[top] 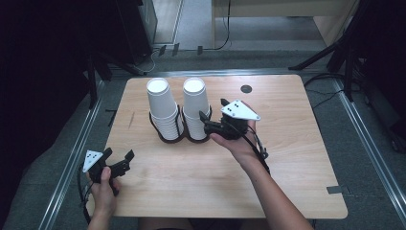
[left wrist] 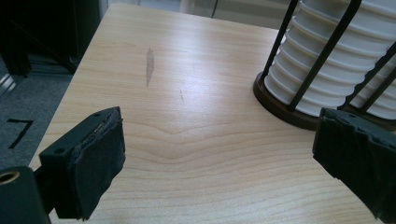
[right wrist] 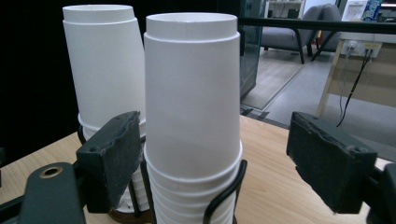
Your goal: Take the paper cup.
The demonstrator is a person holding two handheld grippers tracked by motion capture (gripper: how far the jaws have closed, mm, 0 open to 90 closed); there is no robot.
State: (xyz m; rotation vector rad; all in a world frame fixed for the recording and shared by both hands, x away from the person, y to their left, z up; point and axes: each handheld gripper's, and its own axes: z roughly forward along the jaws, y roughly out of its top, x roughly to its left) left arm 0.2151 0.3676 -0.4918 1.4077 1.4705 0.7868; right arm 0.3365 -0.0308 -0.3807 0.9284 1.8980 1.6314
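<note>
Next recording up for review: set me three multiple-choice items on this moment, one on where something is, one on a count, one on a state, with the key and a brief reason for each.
1. The right gripper is
A. beside the right-hand cup stack
B. at the table's near left corner
C. off the table

2. Stacks of white cups standing in the black holder:
A. one
B. two
C. four

3. The left gripper's jaws are
A. clamped on a cup
B. open, with nothing between them
C. pressed shut

Key:
1 A, in the high view it reaches the right-hand cup stack.
2 B, the left-hand cup stack stands beside the right one.
3 B, the left gripper view shows bare table between the pads.
</note>
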